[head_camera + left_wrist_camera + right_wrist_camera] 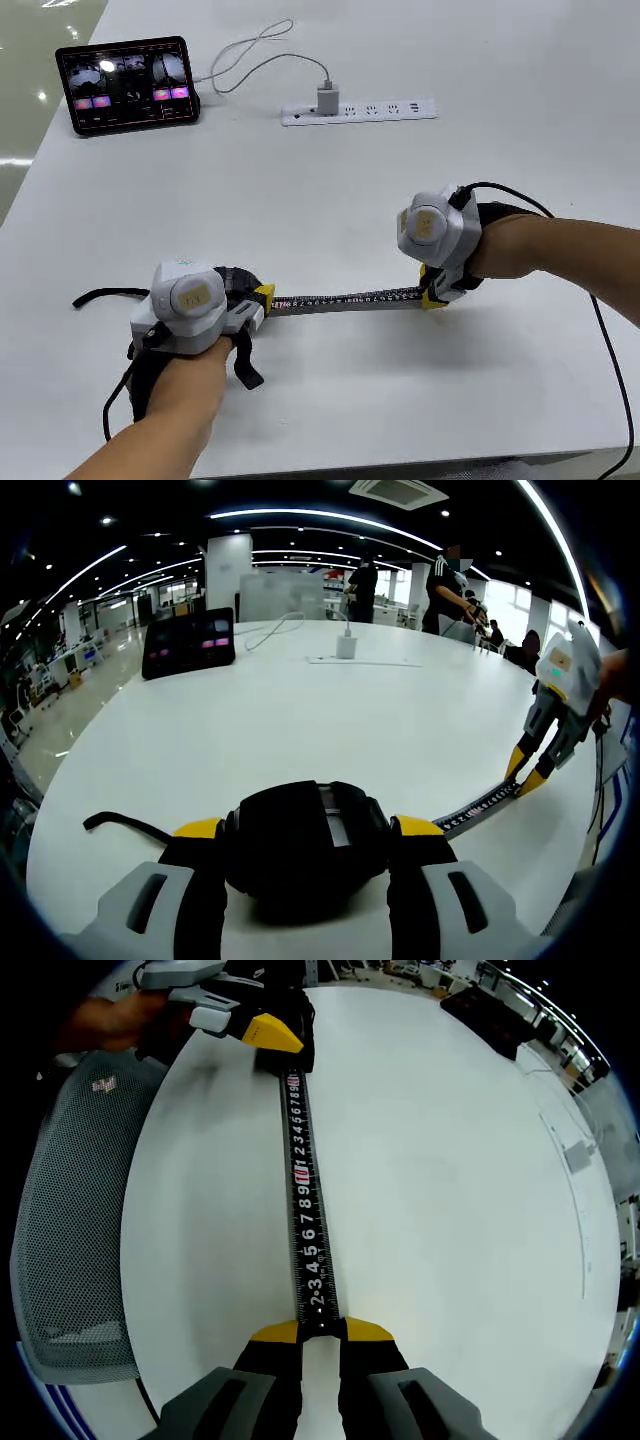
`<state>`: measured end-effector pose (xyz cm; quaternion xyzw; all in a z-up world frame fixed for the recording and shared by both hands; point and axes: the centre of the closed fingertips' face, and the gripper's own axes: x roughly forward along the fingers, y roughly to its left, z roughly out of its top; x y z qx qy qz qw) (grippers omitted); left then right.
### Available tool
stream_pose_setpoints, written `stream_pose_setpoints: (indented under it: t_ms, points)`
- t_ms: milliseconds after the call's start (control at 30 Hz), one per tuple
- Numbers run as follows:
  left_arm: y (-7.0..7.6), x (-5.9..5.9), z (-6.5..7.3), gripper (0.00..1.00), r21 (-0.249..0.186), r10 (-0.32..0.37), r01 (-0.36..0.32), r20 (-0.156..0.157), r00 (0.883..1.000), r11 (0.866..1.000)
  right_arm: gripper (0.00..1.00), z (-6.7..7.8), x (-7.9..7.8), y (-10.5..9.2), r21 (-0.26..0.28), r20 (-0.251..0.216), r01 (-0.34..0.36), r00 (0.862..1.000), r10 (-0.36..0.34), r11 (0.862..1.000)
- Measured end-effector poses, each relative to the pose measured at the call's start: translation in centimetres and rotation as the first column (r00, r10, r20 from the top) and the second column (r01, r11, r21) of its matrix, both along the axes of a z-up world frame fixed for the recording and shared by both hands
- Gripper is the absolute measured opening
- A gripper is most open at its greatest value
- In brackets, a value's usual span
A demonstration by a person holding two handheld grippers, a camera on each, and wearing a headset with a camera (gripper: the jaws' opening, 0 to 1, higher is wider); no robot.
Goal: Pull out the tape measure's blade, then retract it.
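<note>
Black case point(305, 845), blade point(305, 1210) partly out

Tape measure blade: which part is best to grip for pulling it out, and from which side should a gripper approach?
Grip the free tip, coming end-on from the side away from the case, as the right gripper does. The blade is a thin straight strip, so a pull along its length should keep it from kinking.

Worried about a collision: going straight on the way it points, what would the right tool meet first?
Along the extended dark blade it grips, the right tool would likely reach the black tape measure case in the left tool.
</note>
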<state>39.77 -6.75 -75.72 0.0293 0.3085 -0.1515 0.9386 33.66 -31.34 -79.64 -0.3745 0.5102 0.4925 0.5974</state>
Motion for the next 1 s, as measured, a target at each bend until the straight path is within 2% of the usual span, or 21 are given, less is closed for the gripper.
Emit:
stream_pose_setpoints:
  t_ms: [1000]
  points:
    - [-0.1, 0.0, 0.0, 0.61, 0.000, -0.006, 0.006, 0.000, 1.000, 1.000, 0.09, -0.1, 0.3, 1.6, 0.001, -0.010, 0.016, 1.000, -0.016, 1.000]
